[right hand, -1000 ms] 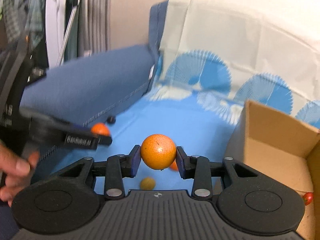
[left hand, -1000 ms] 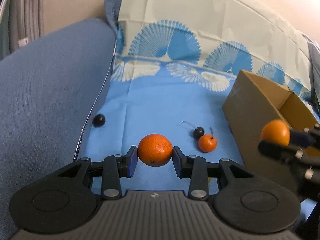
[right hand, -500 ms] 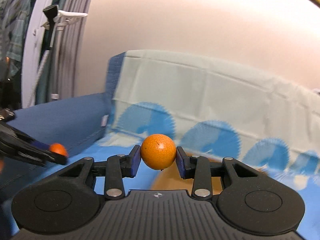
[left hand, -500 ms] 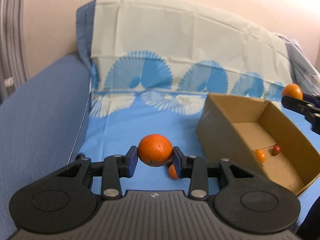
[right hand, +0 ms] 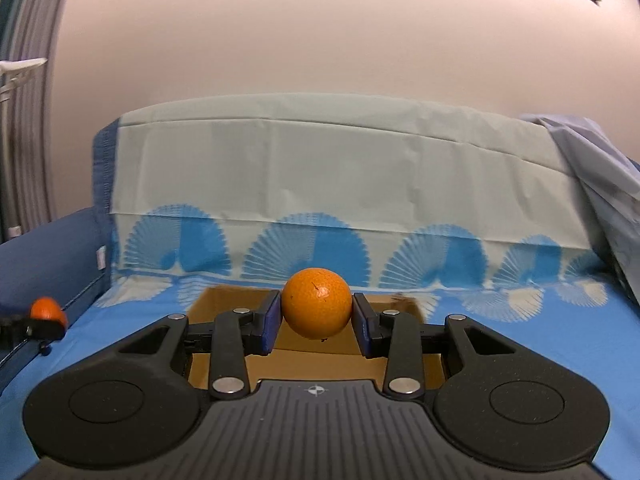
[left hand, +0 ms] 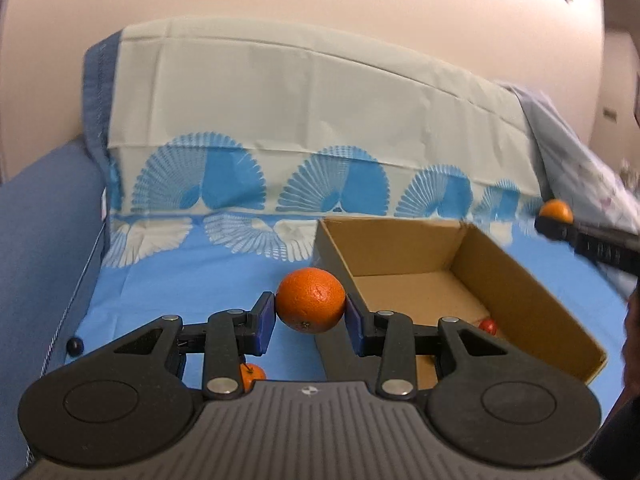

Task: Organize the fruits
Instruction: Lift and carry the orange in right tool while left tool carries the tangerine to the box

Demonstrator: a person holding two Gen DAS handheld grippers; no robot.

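Note:
My left gripper (left hand: 311, 318) is shut on a deep orange fruit (left hand: 311, 300), held above the blue sheet just left of the open cardboard box (left hand: 532, 300). My right gripper (right hand: 316, 320) is shut on a paler orange (right hand: 317, 303), held over the near part of that box (right hand: 312, 364). In the left wrist view the right gripper's orange (left hand: 556, 212) shows at the far right, beyond the box. In the right wrist view the left gripper's orange (right hand: 48, 309) shows at the left edge. A small red fruit (left hand: 488, 326) lies inside the box.
A small orange fruit (left hand: 252, 376) lies on the sheet under my left gripper's fingers, and a dark round fruit (left hand: 75, 346) sits by the blue sofa arm (left hand: 44, 248). A patterned cloth (left hand: 280, 128) covers the sofa back. A person's dark sleeve (left hand: 632, 340) is at the right edge.
Both grippers rose and swung right with their oranges still held. The box now lies open ahead of the left gripper and beneath the right one; loose fruit slid toward the bottom edge.

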